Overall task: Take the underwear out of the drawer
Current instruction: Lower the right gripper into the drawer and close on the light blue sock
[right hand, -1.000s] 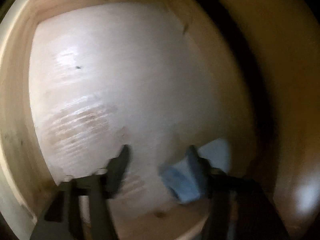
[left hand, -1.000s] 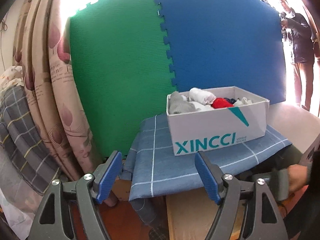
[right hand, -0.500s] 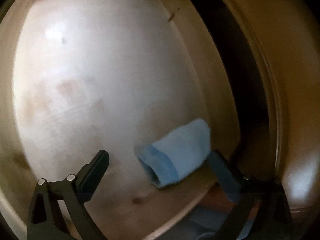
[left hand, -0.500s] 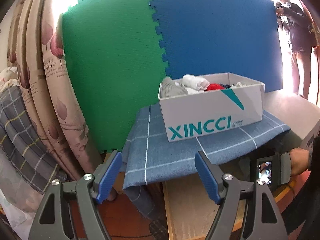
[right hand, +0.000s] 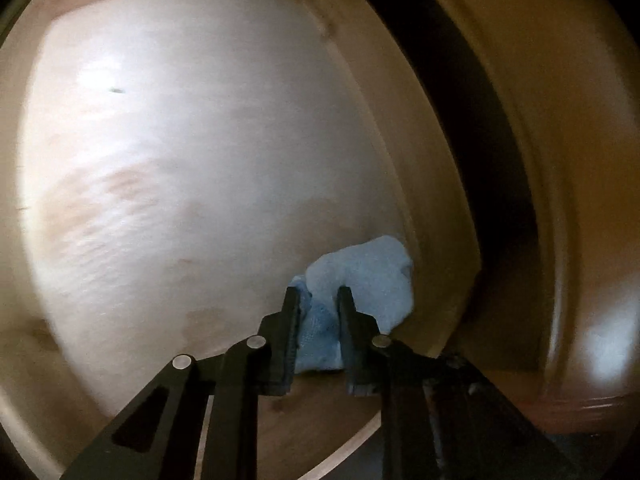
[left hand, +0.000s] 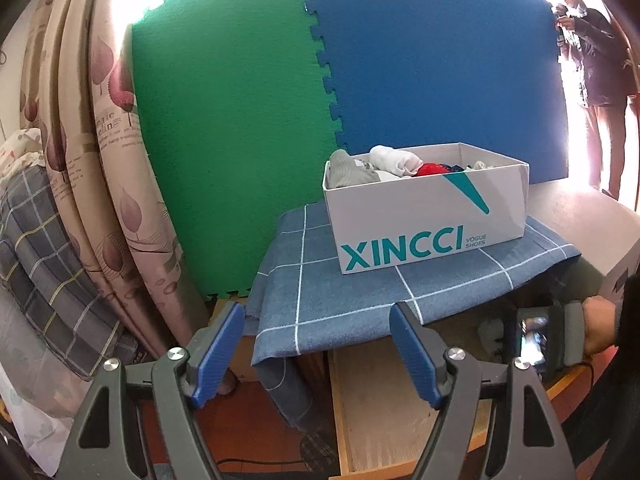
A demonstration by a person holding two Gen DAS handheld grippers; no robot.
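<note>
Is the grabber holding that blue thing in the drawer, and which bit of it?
The right gripper is closing on the light blue underwear, pinching its bunched near edge. The left gripper holds nothing.

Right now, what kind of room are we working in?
Probably a bedroom at home: patterned curtains hang beside folded checked bedding, a shoe box of rolled clothes sits on a cloth-covered stand, and light blue underwear lies in an open wooden drawer.
</note>
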